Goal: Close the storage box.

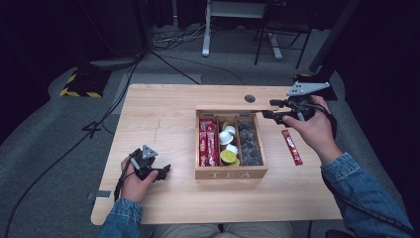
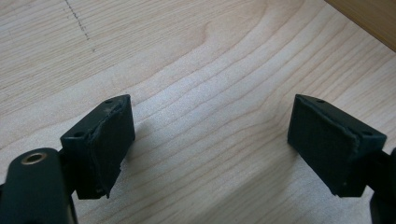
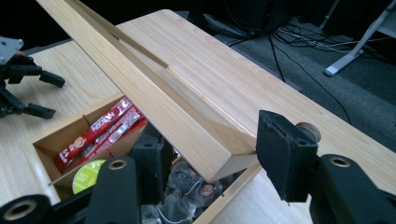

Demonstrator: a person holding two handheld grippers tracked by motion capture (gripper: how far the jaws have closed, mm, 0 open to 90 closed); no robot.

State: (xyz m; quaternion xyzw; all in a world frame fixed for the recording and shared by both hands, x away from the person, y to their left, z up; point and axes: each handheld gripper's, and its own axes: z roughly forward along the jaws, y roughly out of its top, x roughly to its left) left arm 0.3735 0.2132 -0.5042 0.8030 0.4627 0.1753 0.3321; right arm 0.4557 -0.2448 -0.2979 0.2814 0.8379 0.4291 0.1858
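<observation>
One hinged wooden lid [image 3: 187, 116], raised over a tea box [image 1: 231, 174] near the middle of the table [image 1: 158, 114]. Free corner lying between the fingers [image 3: 285, 154] of the right gripper [image 3: 215, 144], set fairly wide; one pad just at the corner's edge, the other apparently apart from the wood, so no firm grip.

Probably stiff, light and smooth-faced, pivoting on its far edge only. Likely to drop shut if let go short of its balance point. Best taken across its thin free edge near a corner, pads flat on both faces.

Inside the box: red sachets [image 1: 208, 141], round capsules [image 1: 228, 144], dark packets [image 1: 247, 141]. One more red sachet [image 1: 292, 147] on the table to the right.

Left gripper [image 1: 166, 170] low over bare table, fingers [image 2: 102, 140] wide apart and empty.
</observation>
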